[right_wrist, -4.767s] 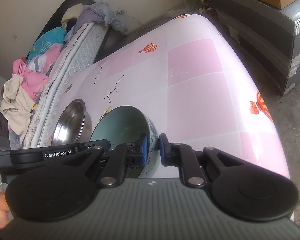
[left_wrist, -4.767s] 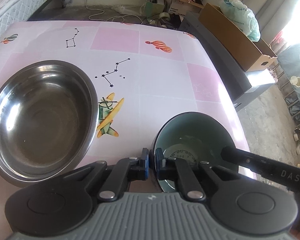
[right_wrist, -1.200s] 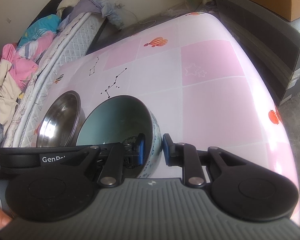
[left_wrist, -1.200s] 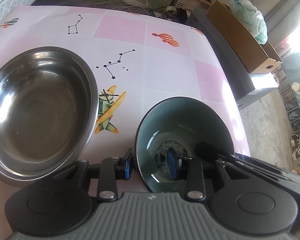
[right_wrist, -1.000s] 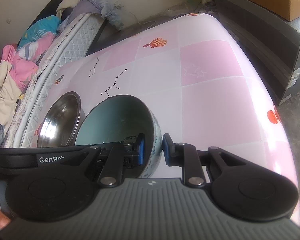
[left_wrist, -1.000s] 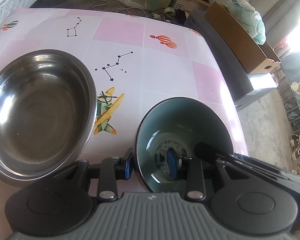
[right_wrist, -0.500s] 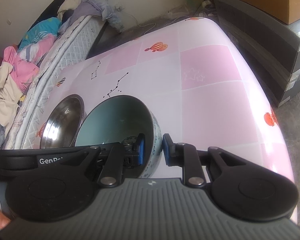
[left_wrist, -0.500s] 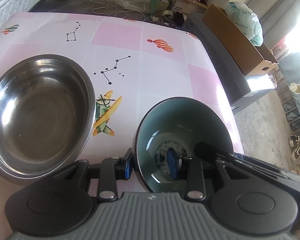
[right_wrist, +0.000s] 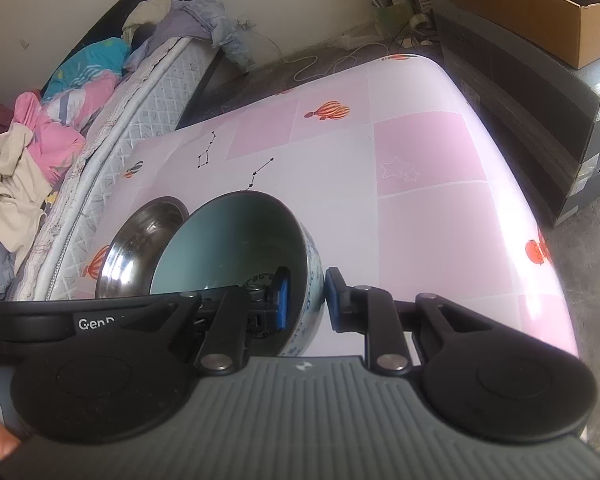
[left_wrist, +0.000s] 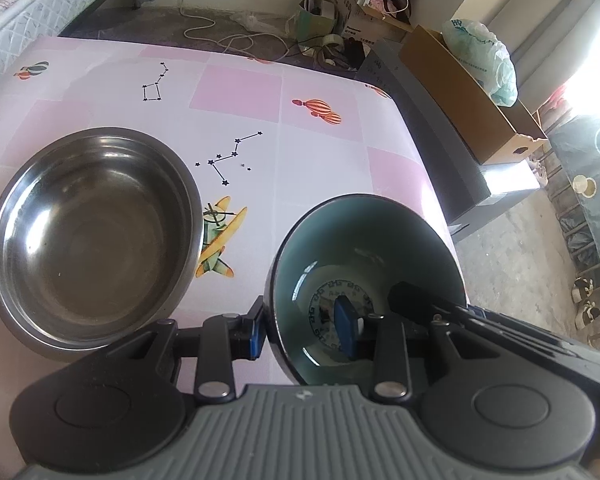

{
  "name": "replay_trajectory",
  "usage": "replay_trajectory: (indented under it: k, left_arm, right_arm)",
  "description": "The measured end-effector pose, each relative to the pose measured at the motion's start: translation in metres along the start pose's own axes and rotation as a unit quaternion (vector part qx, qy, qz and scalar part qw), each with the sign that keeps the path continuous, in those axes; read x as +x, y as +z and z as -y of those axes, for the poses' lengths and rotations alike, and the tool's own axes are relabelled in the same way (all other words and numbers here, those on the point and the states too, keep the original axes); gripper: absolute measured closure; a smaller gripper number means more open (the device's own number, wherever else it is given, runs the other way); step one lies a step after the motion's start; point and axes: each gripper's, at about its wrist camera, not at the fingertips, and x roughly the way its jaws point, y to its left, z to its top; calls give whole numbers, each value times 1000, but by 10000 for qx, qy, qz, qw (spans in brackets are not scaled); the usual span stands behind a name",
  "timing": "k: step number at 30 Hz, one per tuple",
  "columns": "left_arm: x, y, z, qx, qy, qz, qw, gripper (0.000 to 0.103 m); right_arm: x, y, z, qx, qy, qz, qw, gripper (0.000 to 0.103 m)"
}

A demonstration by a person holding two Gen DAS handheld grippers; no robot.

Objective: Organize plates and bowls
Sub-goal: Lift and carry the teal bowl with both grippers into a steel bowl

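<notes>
A teal ceramic bowl point(left_wrist: 364, 248) with a blue-and-white outside point(right_wrist: 236, 248) is held off the pink table, tilted. My left gripper point(left_wrist: 302, 326) is shut on its left wall, one finger inside and one outside. My right gripper point(right_wrist: 306, 300) is shut on its right wall the same way; its finger shows inside the bowl in the left wrist view. A large steel bowl point(left_wrist: 92, 236) sits upright on the table to the left, and also shows in the right wrist view point(right_wrist: 140, 240).
The table point(left_wrist: 324, 160) has a pink checked cloth with balloon and star prints. A mattress with piled clothes point(right_wrist: 60, 120) lies along its left side. Dark cabinets with a cardboard box point(left_wrist: 460, 92) stand past its right edge.
Over the last second the teal bowl has risen slightly with both grippers, which stay clamped on it. Earlier the left gripper closed empty at the rim, then took the wall.
</notes>
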Motion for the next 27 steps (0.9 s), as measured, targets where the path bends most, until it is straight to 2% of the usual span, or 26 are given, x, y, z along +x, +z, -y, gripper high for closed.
replay_trajectory:
  k: [11, 27]
  left_arm:
    - [-29, -1, -18, -177, -15, 149, 9997, 68]
    - [-69, 3, -97, -669, 241, 424, 9966, 68]
  right_arm:
    - [-17, 0, -33, -210, 50, 38, 9998, 84]
    - [7, -1, -122, -609, 393, -163, 9972, 84]
